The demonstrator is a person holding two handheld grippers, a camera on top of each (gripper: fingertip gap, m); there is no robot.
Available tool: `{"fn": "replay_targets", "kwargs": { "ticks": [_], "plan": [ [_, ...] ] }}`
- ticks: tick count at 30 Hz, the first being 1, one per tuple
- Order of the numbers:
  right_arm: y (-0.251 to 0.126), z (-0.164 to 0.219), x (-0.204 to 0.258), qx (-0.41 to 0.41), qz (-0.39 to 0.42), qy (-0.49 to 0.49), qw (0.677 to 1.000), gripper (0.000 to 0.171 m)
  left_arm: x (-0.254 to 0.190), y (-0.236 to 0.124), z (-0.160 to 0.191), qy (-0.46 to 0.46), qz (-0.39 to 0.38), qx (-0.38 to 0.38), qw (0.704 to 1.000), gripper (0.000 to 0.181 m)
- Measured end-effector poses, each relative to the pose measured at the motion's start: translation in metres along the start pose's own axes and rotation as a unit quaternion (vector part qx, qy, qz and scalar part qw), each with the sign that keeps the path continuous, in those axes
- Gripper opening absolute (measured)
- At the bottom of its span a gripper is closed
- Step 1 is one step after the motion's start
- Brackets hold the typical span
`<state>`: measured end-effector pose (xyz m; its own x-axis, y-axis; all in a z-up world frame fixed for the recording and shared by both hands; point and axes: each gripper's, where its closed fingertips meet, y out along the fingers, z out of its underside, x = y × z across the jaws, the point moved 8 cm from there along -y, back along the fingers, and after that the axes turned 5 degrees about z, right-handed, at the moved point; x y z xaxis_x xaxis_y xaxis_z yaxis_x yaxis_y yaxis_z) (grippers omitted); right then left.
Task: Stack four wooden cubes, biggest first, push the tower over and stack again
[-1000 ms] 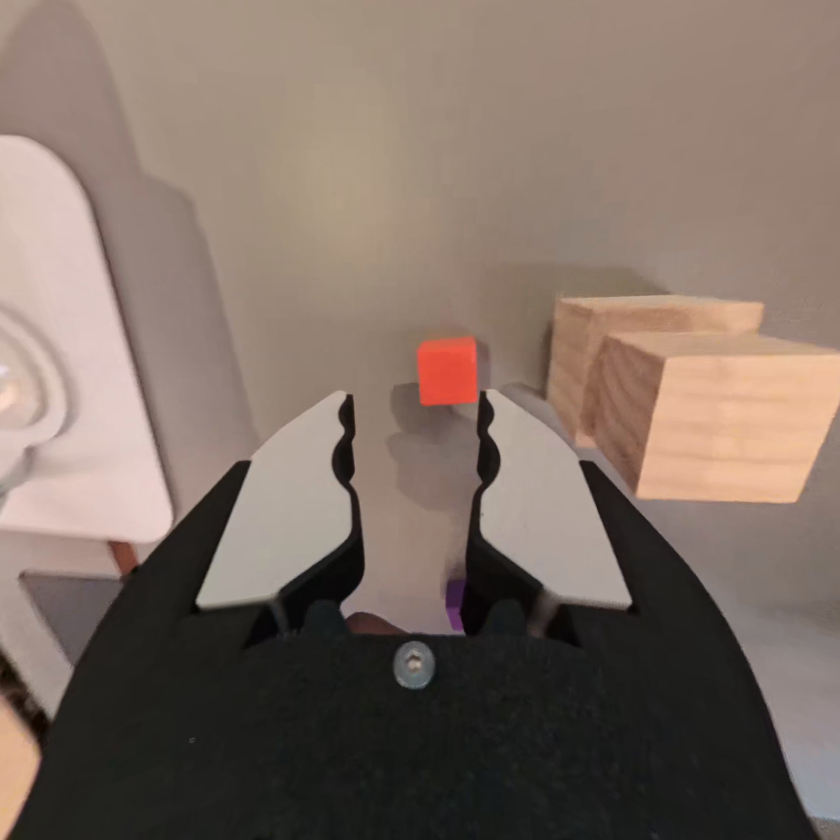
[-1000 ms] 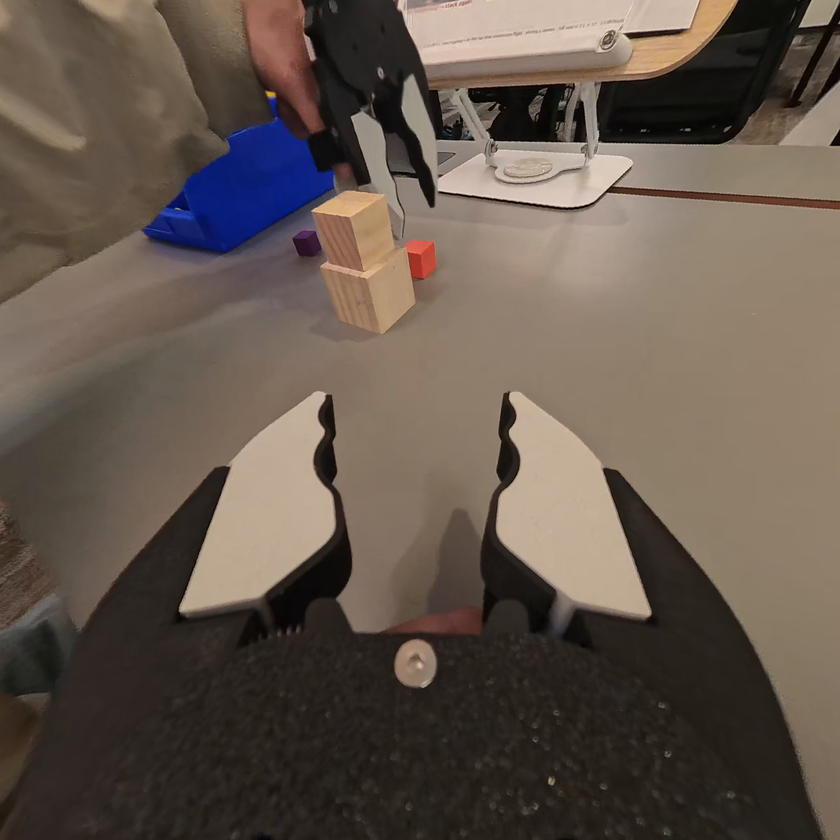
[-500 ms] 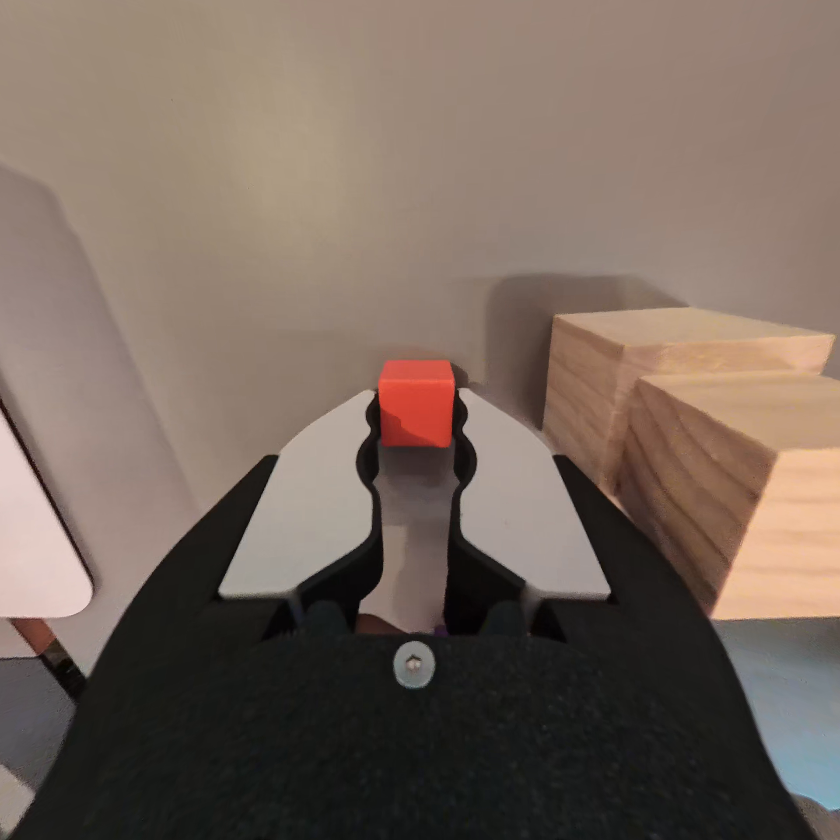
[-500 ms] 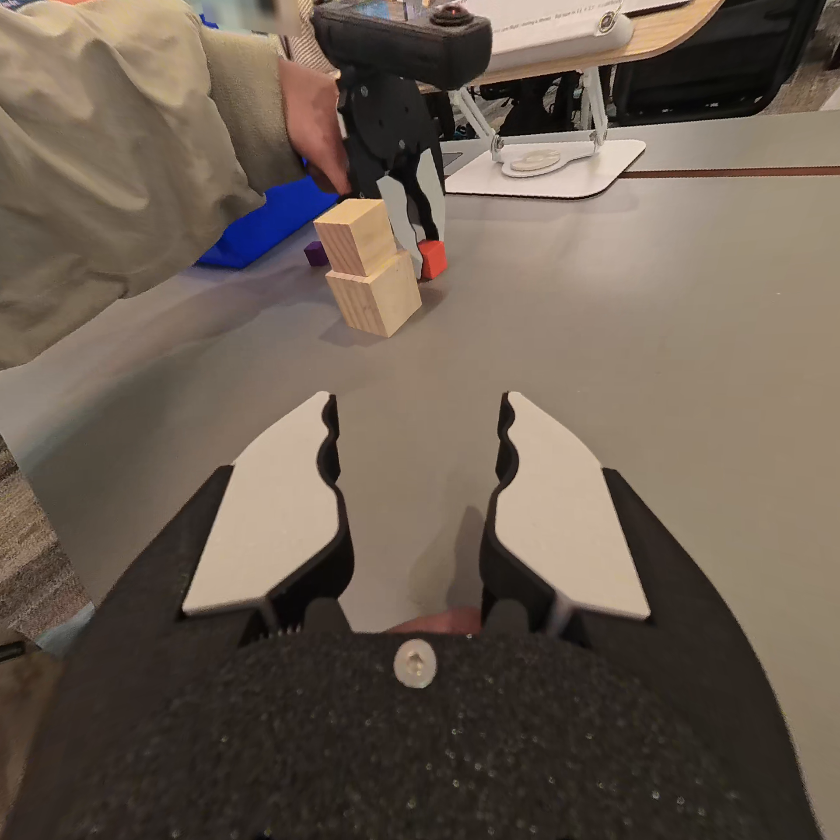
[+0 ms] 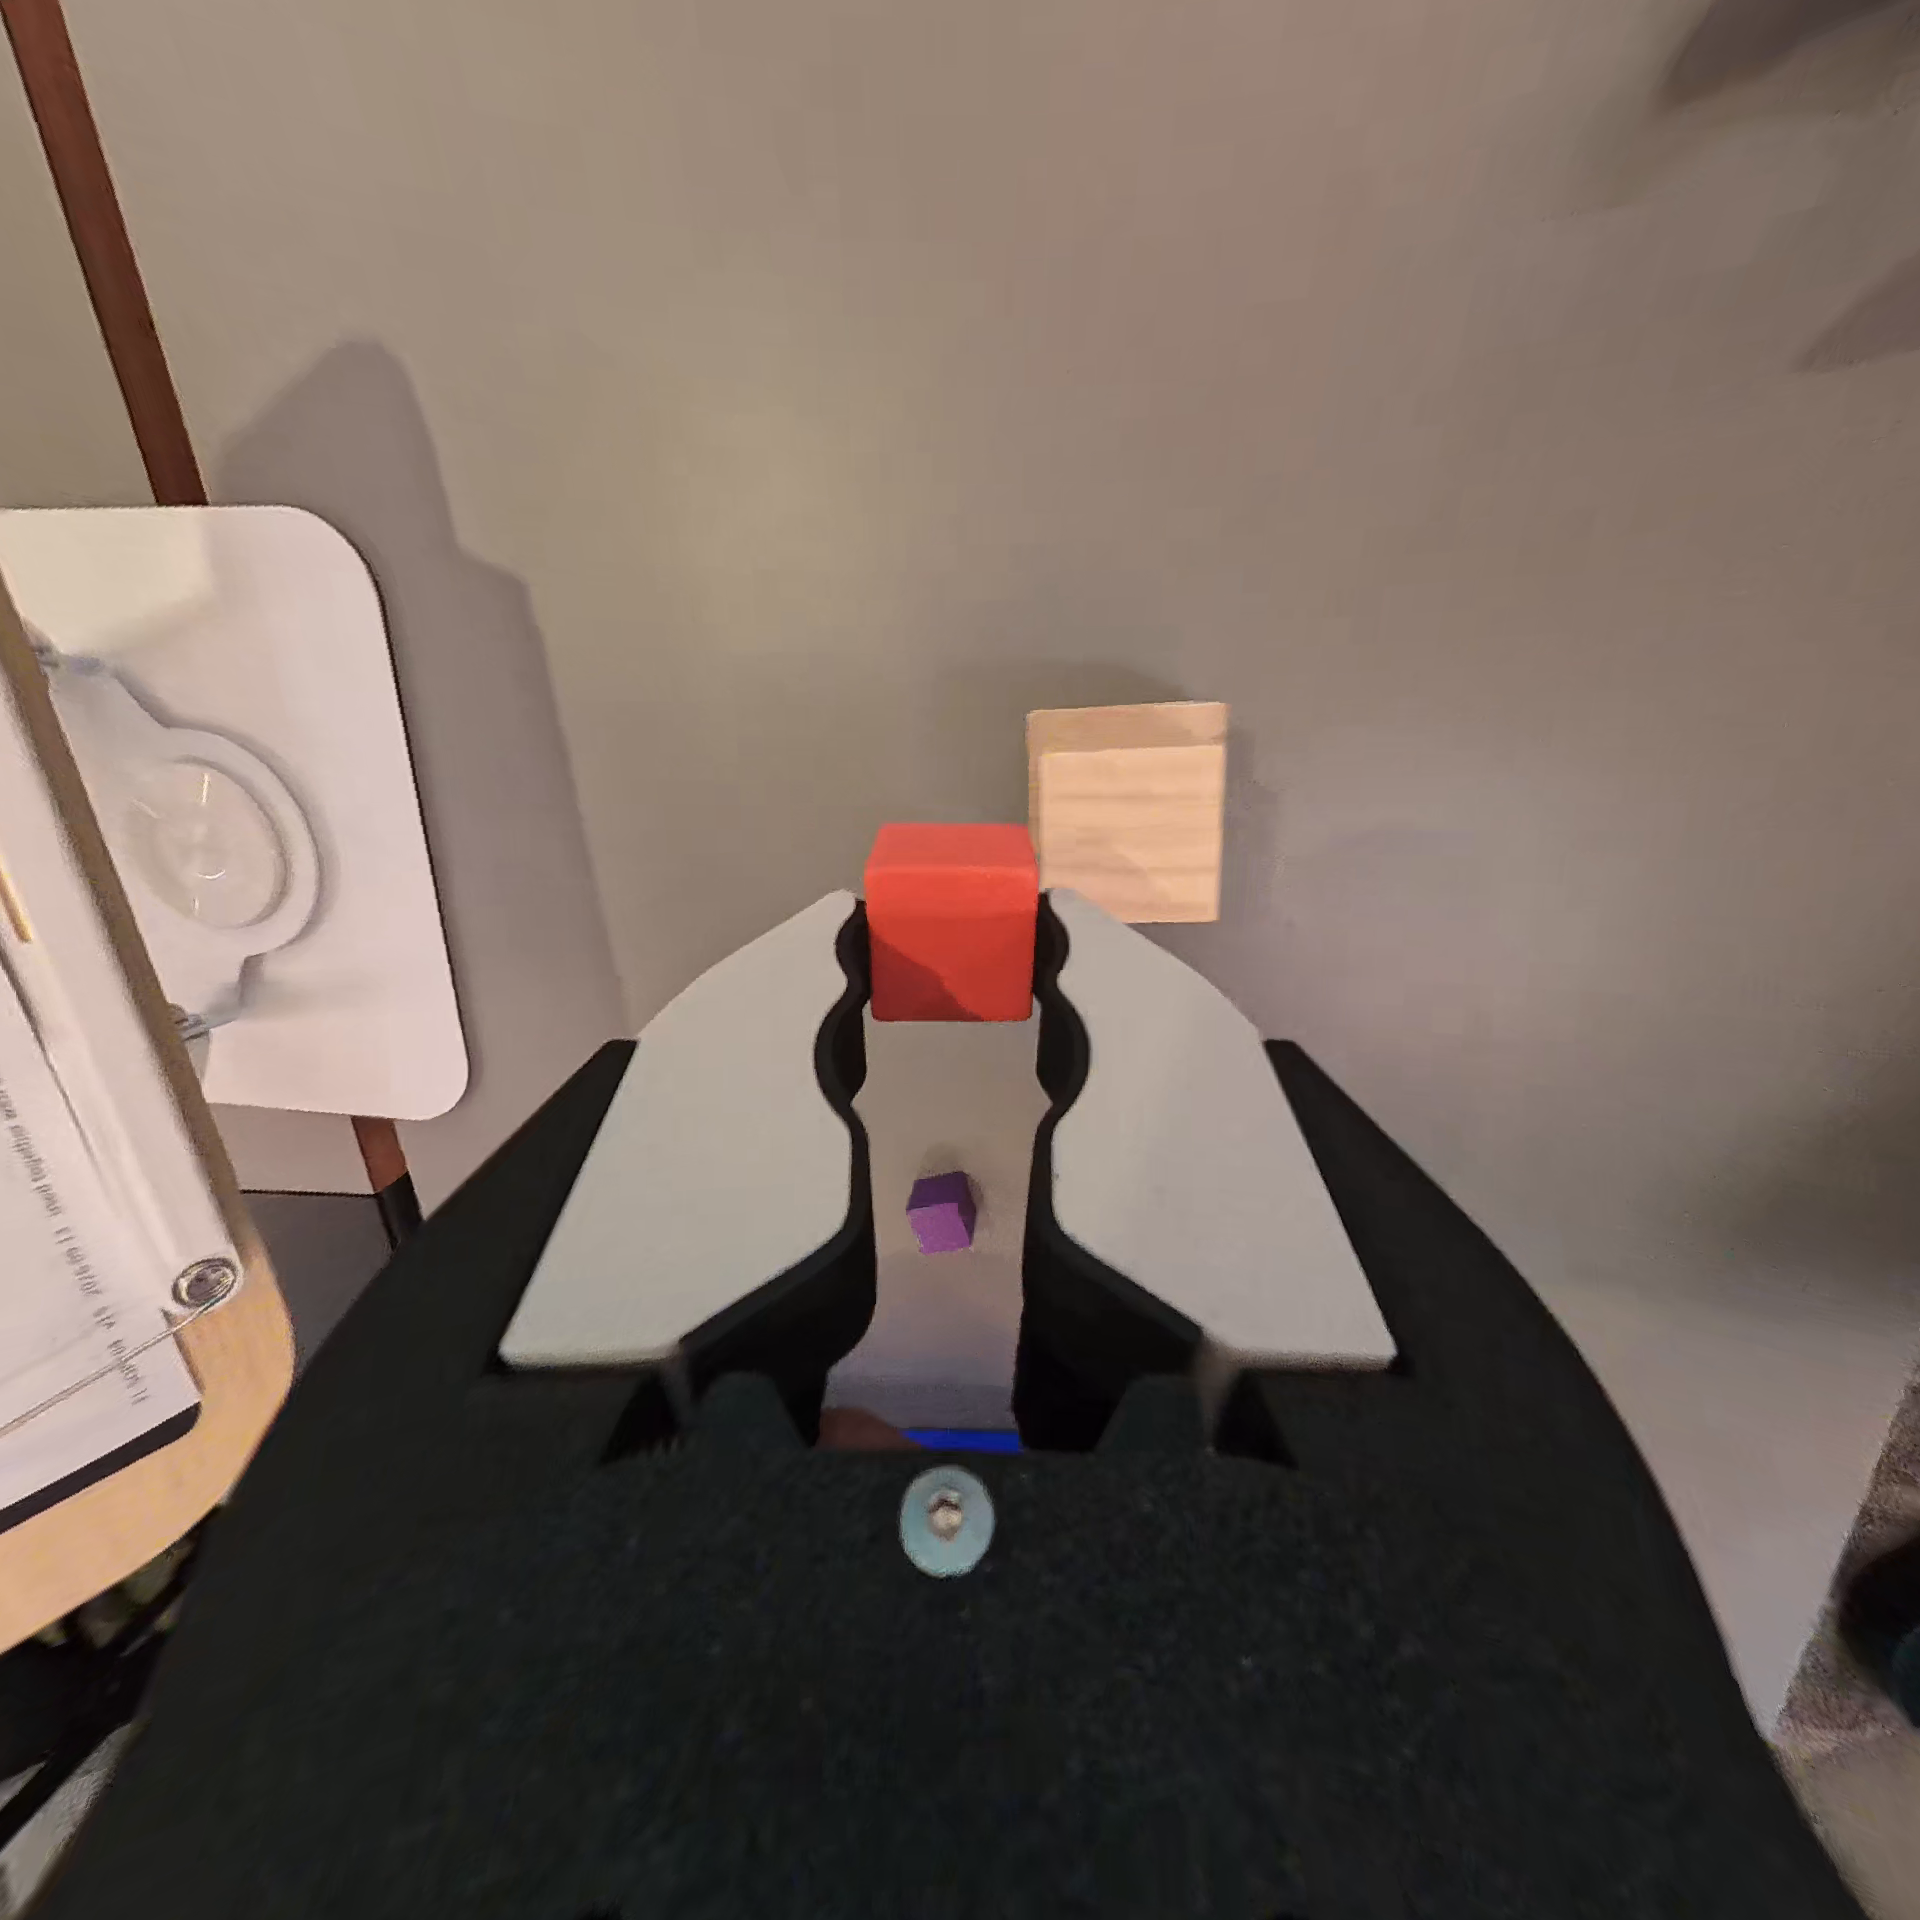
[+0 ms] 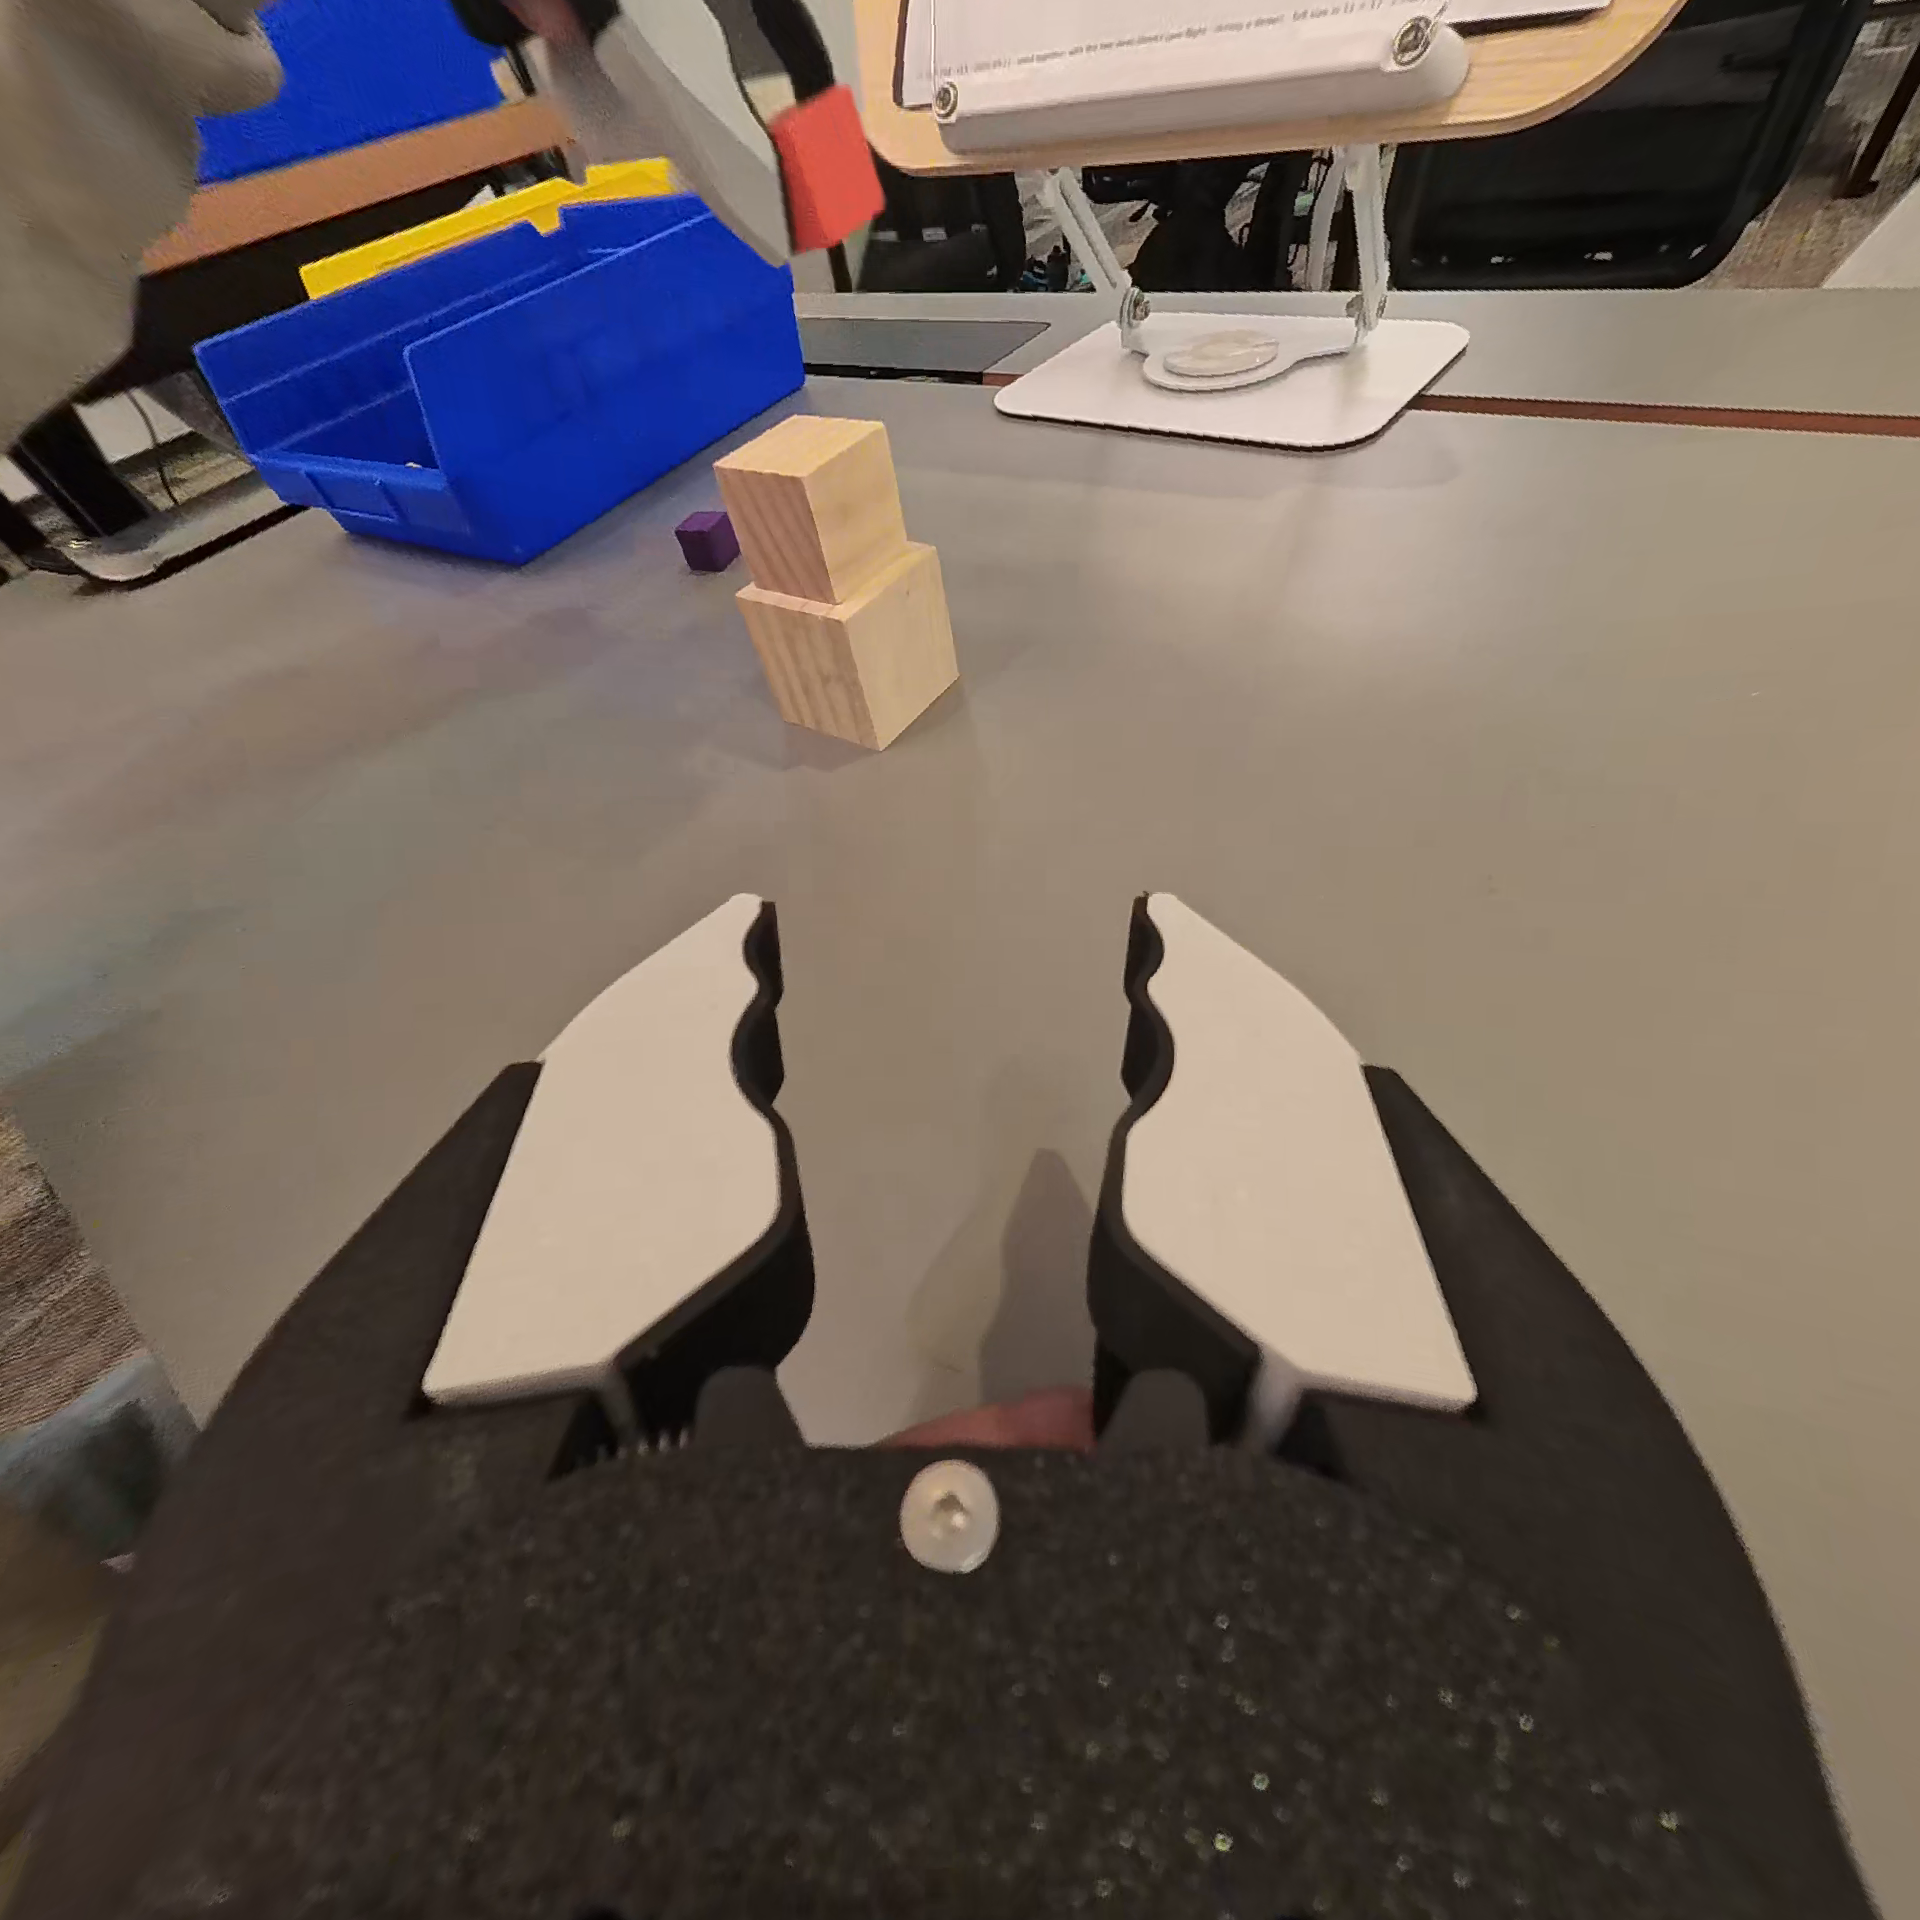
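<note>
Change: half a second ago the left gripper had its tips around the red cube down on the table; now the cube is clamped and lifted high, and the two-cube stack looks small below it. The right gripper has barely moved.
Bin: the blue bin sits at the far left of the table, with a yellow piece behind it.
Purple cube: the purple cube rests on the table between the bin and the stack, just beside the stack; from the left wrist it shows between the fingers, far below.
Left gripper: narrowed onto the red cube, one finger on each side face; in the right wrist view it hangs up high, left of and above the stack, with the cube at its tips.
Red cube axis: a cube, so no long axis; it is tilted, one face towards the table.
Stack: the small wood cube sits on the big wood cube, turned a little off its edges, both upright.
Right gripper: the right gripper hovers low over bare table near the camera, jaws wide, holding nothing.
Stand: the white stand is at the far right.
</note>
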<state>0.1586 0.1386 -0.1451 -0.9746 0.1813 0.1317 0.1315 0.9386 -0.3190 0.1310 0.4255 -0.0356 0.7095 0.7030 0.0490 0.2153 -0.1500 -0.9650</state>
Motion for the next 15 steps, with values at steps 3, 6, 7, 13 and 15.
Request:
{"fn": "replay_targets", "kwargs": {
  "ticks": [3, 6, 7, 13, 15],
  "plan": [
    [0.0, 0.0, 0.0, -0.001, 0.001, 0.0, 1.0, 0.063, -0.016, 0.007, -0.007, -0.001, 0.019, 0.017, 1.0, 0.029],
    [-0.001, 0.0, 0.0, -0.004, 0.002, -0.002, 1.0, 0.063, -0.025, 0.021, -0.007, 0.0, 0.024, 0.054, 0.998, 0.029],
    [-0.001, 0.0, 0.0, -0.004, 0.001, -0.002, 1.0, 0.063, -0.025, 0.026, -0.007, -0.002, 0.025, 0.063, 0.998, 0.029],
    [-0.001, 0.0, -0.001, -0.003, -0.004, 0.004, 1.0, 0.062, -0.026, 0.036, -0.005, -0.029, 0.048, 0.061, 0.997, 0.029],
    [-0.001, 0.0, -0.001, -0.004, -0.007, 0.008, 1.0, 0.062, -0.027, 0.038, -0.004, -0.032, 0.047, 0.07, 0.996, 0.029]
  ]
}}
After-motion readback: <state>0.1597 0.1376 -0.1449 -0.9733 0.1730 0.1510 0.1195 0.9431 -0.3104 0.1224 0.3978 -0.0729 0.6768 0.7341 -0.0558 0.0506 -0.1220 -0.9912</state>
